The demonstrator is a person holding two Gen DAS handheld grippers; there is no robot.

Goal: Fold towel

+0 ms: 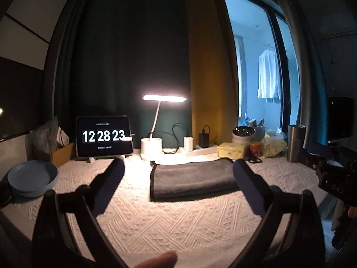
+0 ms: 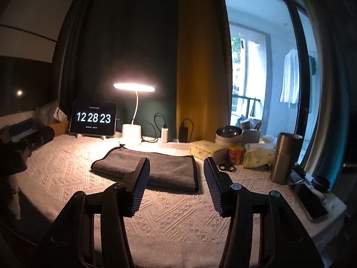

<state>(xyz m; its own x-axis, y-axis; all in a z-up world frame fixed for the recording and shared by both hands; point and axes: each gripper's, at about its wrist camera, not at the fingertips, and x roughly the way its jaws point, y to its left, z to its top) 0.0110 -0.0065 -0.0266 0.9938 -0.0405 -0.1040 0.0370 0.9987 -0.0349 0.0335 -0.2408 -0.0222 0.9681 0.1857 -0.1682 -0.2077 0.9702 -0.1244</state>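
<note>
A dark grey towel (image 1: 191,178) with a black edge lies folded flat on the white textured tablecloth (image 1: 156,218), under the lamp. It also shows in the right wrist view (image 2: 154,169). My left gripper (image 1: 178,167) is open and empty, held above the cloth in front of the towel, its fingers wide apart. My right gripper (image 2: 176,167) is open and empty, near the towel's right front corner. The right gripper's body shows at the right edge of the left wrist view (image 1: 330,174).
A lit desk lamp (image 1: 164,99), a clock tablet (image 1: 103,136), chargers and a power strip (image 1: 200,149) stand at the back. A blue plate (image 1: 33,177) sits at left. Tissue packs (image 2: 205,149), scissors (image 2: 226,167), a bowl (image 2: 228,134) and a metal tumbler (image 2: 283,158) stand at right.
</note>
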